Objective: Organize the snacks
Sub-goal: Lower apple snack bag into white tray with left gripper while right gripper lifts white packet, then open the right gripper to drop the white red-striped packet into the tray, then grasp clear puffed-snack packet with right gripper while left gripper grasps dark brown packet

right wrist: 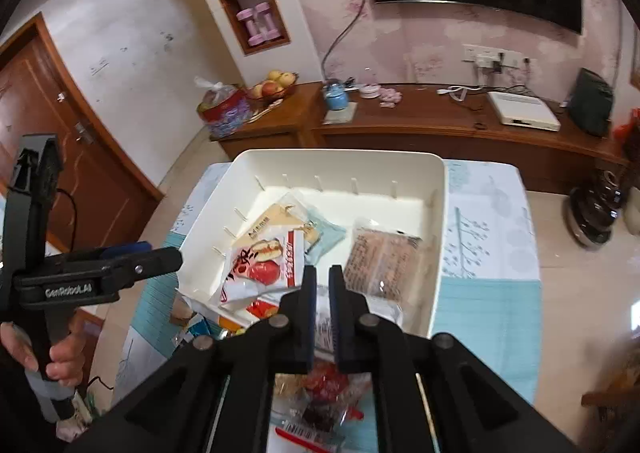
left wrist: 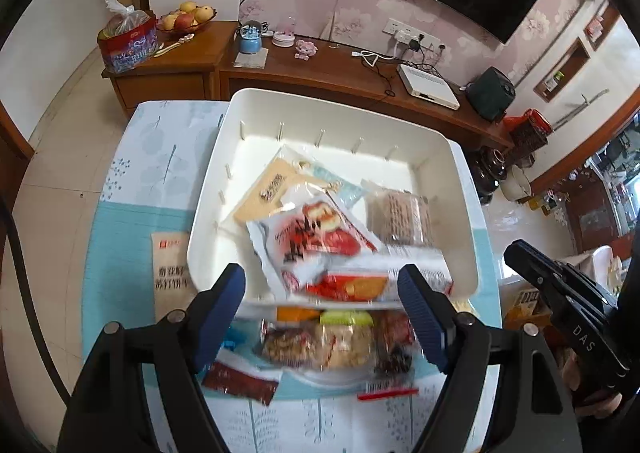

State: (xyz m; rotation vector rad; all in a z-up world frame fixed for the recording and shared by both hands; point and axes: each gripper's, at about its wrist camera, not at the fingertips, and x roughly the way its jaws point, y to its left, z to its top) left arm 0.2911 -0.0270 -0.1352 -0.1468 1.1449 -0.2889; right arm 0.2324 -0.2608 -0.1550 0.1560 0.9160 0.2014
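We are filling the white rectangular plastic bin [left wrist: 436, 157] with snacks; the red-and-white crinkly packet [left wrist: 316, 241] is lying inside, beyond our left gripper [left wrist: 324, 293], jaws apart, while our right gripper [right wrist: 322, 317], nearly together, is seemingly gripping nothing

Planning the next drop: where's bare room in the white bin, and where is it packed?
White bin: the floor along the far wall is bare, and so is the far right corner behind the brown wafer pack. The near left is crowded, with the red-and-white packet atop others. The tablecloth right of the bin is bare.
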